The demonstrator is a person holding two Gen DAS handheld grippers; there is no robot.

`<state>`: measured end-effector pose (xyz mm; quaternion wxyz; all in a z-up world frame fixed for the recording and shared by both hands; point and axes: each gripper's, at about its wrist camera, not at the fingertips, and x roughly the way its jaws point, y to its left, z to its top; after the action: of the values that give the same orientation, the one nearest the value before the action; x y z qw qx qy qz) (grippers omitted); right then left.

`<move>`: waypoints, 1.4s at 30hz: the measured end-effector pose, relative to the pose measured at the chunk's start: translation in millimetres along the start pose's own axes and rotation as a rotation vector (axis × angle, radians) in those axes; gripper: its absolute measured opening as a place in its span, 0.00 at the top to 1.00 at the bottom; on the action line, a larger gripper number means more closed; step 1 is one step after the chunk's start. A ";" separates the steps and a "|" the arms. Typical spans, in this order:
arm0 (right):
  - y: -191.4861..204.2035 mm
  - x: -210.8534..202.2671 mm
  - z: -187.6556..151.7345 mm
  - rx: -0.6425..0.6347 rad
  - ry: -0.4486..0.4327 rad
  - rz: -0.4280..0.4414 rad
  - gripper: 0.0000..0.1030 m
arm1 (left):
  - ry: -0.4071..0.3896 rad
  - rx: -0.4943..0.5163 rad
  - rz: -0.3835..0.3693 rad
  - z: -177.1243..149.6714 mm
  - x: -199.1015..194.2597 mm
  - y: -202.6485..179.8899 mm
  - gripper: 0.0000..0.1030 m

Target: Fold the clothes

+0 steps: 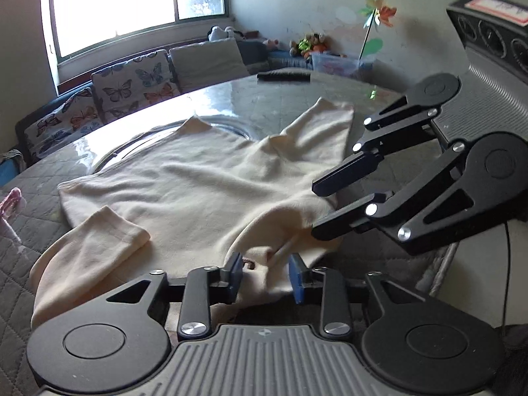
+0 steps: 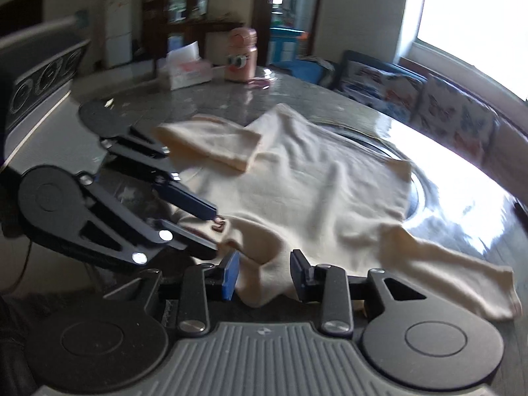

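Scene: a cream sweater (image 1: 198,184) lies spread on a round, glossy table (image 1: 270,89), its hem at the far side and its collar at the near edge, where two hand-held grippers meet it.
Left gripper (image 1: 265,272): jaws apart, blue pads on either side of a bunched fold at the collar; the pads do not press the cloth. A thin white tag string (image 1: 283,249) lies on the fold just past them.
Right gripper (image 2: 264,272): jaws likewise apart, with a hanging fold of the sweater's near edge loose between the pads, gripped by neither.
Both tools: close together at the near edge, each visible in the other's camera, fingers angled down toward the collar.
Sleeves: the left one (image 1: 109,234) is folded in over the body; the right one (image 2: 462,280) trails out flat toward the near right rim.
Collar: a small brown label (image 2: 219,224) shows inside the neck opening, just by the left gripper's fingers.
Table, far side: a tissue box (image 2: 186,71) and a pink cartoon-faced jar (image 2: 242,56) stand well apart from the sweater; a dark flat object (image 1: 283,76) lies at the rim.
Backdrop: butterfly-print cushions (image 1: 132,85) line a bench under a bright window (image 1: 132,3); a paper pinwheel (image 1: 379,13) stands against the wall.
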<state>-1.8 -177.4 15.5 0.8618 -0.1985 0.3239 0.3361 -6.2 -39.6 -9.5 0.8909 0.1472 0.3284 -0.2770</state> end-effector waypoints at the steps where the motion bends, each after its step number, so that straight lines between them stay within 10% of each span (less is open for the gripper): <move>1: 3.1 5.1 -0.6 -0.020 0.005 -0.001 0.68 | 0.006 -0.002 0.004 -2.1 1.0 0.3 0.81; 10: -9.2 6.2 -7.3 0.055 0.018 -0.010 0.97 | -0.084 -0.084 -0.007 -1.3 -24.9 15.8 0.92; 19: -30.9 -6.5 -14.1 0.199 -0.016 0.022 0.98 | -0.068 -0.148 -0.029 -6.9 -23.6 24.3 0.91; 26: -11.1 -0.4 -7.5 0.085 -0.022 0.045 0.66 | -0.091 -0.084 -0.022 -2.8 -26.6 14.8 0.87; 34: -6.1 18.8 -8.7 0.078 0.016 0.013 0.85 | -0.039 -0.022 -0.008 -4.5 3.3 5.5 0.81; 42: -33.1 1.2 -9.4 0.257 -0.040 0.059 0.96 | -0.125 -0.067 -0.010 0.4 -19.4 16.1 0.98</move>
<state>18.3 -205.1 12.1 0.8763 -0.0702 0.3525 0.3208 -8.7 -19.2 5.1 0.9127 0.0981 0.2819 -0.2790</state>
